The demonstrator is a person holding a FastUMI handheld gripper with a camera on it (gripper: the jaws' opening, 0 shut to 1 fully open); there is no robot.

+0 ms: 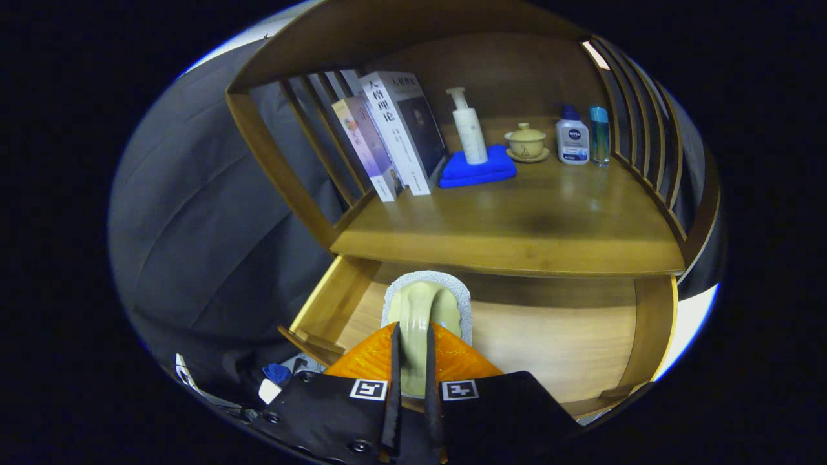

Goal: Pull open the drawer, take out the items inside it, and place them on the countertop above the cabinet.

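Between the fingers of the gripper (411,361), at 6 o'clock, sits the pale handle of a scrubbing brush (423,307); both fingers seem to press on it, so I judge the gripper closed on the brush. It is over the open drawer (568,349), under the front edge of the counter (517,226), and I cannot tell if it is already lifted or resting on the drawer floor.

The risk, as I judge it, is that the brush head at 12 o'clock from the fingers strikes the underside of the counter edge if it is raised straight up. The narrow smooth handle could also slip or turn in the grip.

Going from left to right on the counter: leaning books (387,132) at 11 o'clock, a white pump bottle (470,129) standing on a folded blue cloth (479,169), a lidded tea cup (526,142) on its saucer, a white lotion bottle (572,142), and a slim blue bottle (599,134) at 1 o'clock. The front middle is free for placing.

Besides the brush, the visible drawer floor holds nothing else.
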